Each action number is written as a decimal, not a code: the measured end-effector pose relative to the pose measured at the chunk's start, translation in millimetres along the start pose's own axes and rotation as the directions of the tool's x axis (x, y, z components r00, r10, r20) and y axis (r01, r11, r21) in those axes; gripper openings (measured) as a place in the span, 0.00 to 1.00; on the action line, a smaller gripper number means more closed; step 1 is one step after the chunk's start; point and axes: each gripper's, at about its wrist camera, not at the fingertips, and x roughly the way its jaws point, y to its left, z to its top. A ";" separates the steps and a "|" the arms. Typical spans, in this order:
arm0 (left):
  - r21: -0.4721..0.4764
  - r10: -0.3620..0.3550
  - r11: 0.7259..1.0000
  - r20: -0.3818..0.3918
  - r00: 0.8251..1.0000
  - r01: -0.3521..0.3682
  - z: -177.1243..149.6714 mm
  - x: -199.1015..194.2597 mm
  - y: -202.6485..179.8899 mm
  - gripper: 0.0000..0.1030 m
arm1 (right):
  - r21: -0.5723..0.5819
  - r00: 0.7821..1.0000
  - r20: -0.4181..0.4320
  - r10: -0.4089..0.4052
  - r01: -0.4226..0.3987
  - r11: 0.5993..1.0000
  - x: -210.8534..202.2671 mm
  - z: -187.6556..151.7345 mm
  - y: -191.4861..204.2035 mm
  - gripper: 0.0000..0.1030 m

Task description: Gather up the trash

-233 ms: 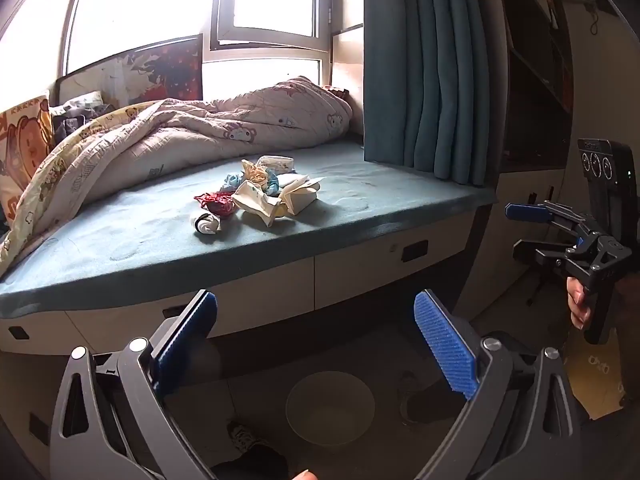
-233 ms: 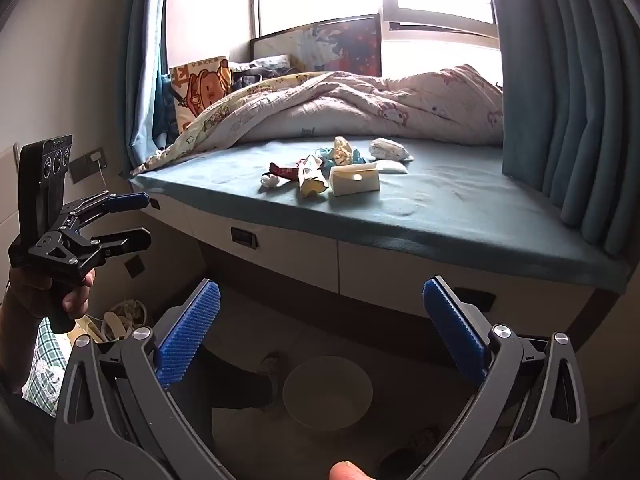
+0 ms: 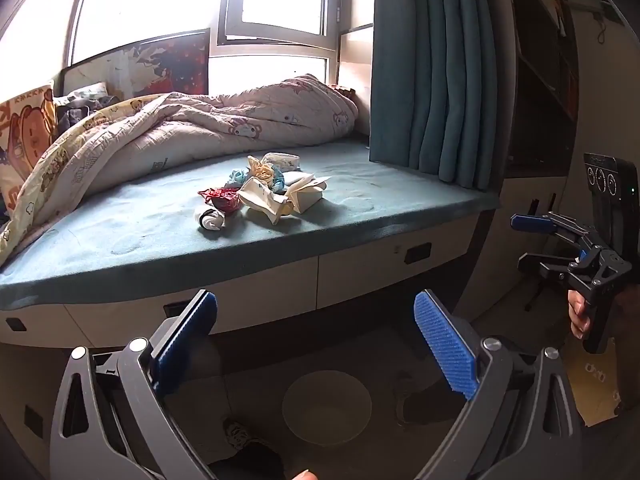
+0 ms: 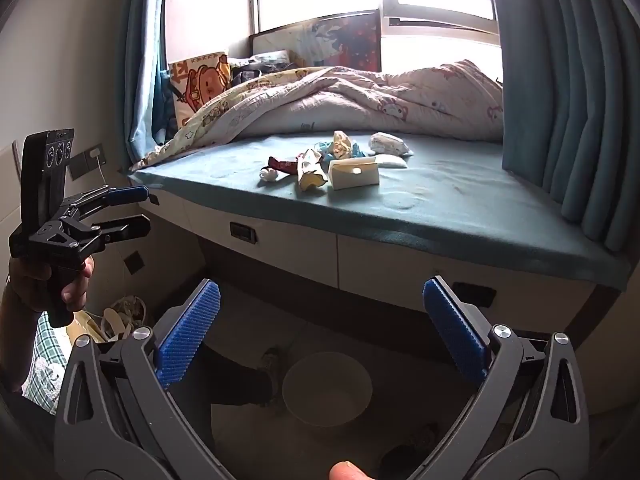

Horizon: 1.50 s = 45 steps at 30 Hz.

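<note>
A pile of trash lies on the teal bed platform: crumpled wrappers, a cream carton, a red wrapper and a small white roll. It also shows in the right wrist view. A pale round bowl stands on the floor below, also seen in the right wrist view. My left gripper is open and empty, low in front of the platform drawers. My right gripper is open and empty too, held beside it; it shows at the right in the left wrist view.
A rumpled quilt and cushions lie at the back of the platform under the window. Teal curtains hang at the right, shelves beyond. Drawers front the platform. A bag with clutter sits on the floor left.
</note>
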 end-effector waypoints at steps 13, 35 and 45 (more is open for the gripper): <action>0.006 0.074 0.997 -0.001 0.997 -0.074 6.2 31.6 27.2 0.94 | 0.004 0.999 -0.043 -0.008 0.008 1.000 18.5 3.0 -4.7 0.95; -0.130 0.082 0.987 -0.128 0.988 -0.098 64.4 209.3 144.9 0.73 | 0.064 0.996 -0.067 0.057 -0.053 0.997 138.0 57.7 -42.5 0.95; -0.125 0.062 0.989 -0.119 0.991 -0.077 67.7 227.4 164.1 0.32 | 0.061 0.996 -0.085 0.040 -0.035 0.998 192.4 76.1 -52.7 0.95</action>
